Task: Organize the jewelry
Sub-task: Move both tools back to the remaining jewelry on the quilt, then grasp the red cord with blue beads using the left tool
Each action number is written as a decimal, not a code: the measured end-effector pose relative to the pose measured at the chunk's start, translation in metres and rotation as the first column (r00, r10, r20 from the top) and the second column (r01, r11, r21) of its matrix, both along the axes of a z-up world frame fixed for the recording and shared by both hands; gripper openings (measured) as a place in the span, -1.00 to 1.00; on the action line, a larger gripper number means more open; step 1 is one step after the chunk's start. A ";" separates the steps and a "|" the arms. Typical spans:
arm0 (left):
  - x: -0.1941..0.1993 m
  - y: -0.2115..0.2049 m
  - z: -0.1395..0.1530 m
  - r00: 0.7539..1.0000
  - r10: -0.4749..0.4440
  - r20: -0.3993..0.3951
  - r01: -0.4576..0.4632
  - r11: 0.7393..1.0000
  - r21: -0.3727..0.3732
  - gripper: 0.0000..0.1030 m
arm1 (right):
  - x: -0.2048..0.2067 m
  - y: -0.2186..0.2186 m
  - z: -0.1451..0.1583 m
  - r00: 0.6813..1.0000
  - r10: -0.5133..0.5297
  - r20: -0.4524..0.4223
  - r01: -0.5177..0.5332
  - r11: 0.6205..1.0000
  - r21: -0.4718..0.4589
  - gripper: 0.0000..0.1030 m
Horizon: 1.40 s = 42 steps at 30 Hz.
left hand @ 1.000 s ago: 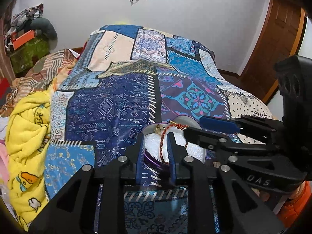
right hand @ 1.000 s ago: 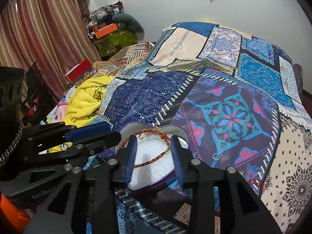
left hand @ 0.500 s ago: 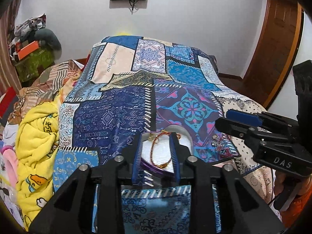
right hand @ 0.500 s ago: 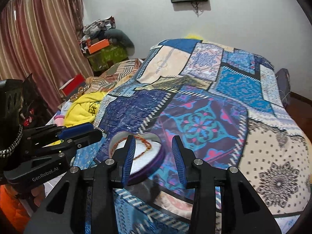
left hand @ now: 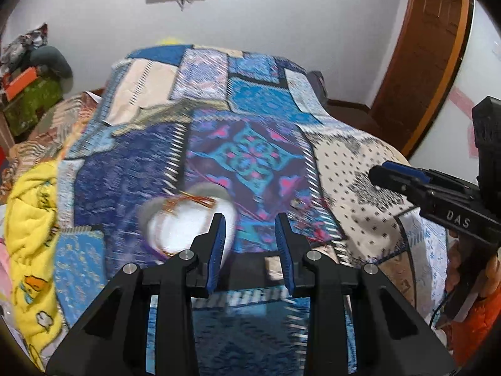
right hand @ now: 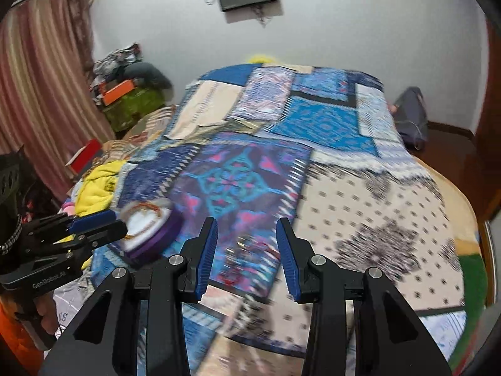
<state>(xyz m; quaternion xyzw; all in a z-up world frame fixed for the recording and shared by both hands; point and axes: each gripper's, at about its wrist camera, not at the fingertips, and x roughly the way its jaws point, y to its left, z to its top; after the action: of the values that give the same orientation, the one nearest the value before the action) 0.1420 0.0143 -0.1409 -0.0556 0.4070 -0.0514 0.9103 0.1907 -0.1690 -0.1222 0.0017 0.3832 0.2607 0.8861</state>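
Observation:
A purple heart-shaped jewelry box (left hand: 188,228) with a white foam pad lies on the patchwork bedspread (left hand: 250,156). A red-and-gold bracelet (left hand: 191,202) rests on the foam. My left gripper (left hand: 250,250) is open and empty, and the box sits just left of its left finger. In the right wrist view the box (right hand: 150,235) lies at lower left, with the left gripper (right hand: 94,228) beside it. My right gripper (right hand: 247,250) is open and empty over the bedspread, right of the box. A small blurred trinket (right hand: 245,242) lies on the cloth between its fingers.
A yellow blanket (left hand: 31,235) is heaped along the bed's left side. Boxes and clothes (right hand: 125,94) are stacked by the curtain. A wooden door (left hand: 422,62) stands at the right, and a dark bag (right hand: 410,116) lies past the bed's far corner.
Both grippers drew back from the box and swung right, so the box now sits left of each pair of fingers. The left jaws stand wider than a second ago.

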 end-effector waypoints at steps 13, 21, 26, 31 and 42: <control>0.034 -0.055 -0.049 0.981 -0.135 -0.137 0.129 0.990 -0.055 -0.39 | 0.006 -0.034 -0.039 0.994 -0.045 -0.103 0.041 0.998 -0.037 -0.31; 0.049 -0.071 -0.074 0.971 -0.163 -0.175 0.156 0.986 -0.053 -0.39 | 0.012 -0.036 -0.053 0.989 -0.034 -0.143 0.032 0.999 -0.022 -0.31; 0.054 -0.071 -0.077 0.976 -0.152 -0.158 0.144 0.988 -0.058 -0.40 | 0.012 -0.036 -0.056 0.987 -0.030 -0.155 0.028 1.000 -0.014 -0.31; 0.056 -0.073 -0.077 0.977 -0.152 -0.151 0.150 0.988 -0.030 -0.58 | 0.009 -0.035 -0.055 0.987 -0.025 -0.158 0.024 1.000 -0.007 -0.31; 0.028 -0.053 -0.054 0.985 -0.145 -0.090 0.143 0.989 -0.025 -0.59 | 0.007 -0.025 -0.054 0.987 0.000 -0.163 -0.001 1.000 -0.009 -0.31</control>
<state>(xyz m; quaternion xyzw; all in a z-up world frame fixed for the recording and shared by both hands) 0.1703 -0.0384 -0.1945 -0.0366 0.4507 -0.1182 0.8840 0.1978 -0.1939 -0.1767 0.0189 0.4556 0.2583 0.8517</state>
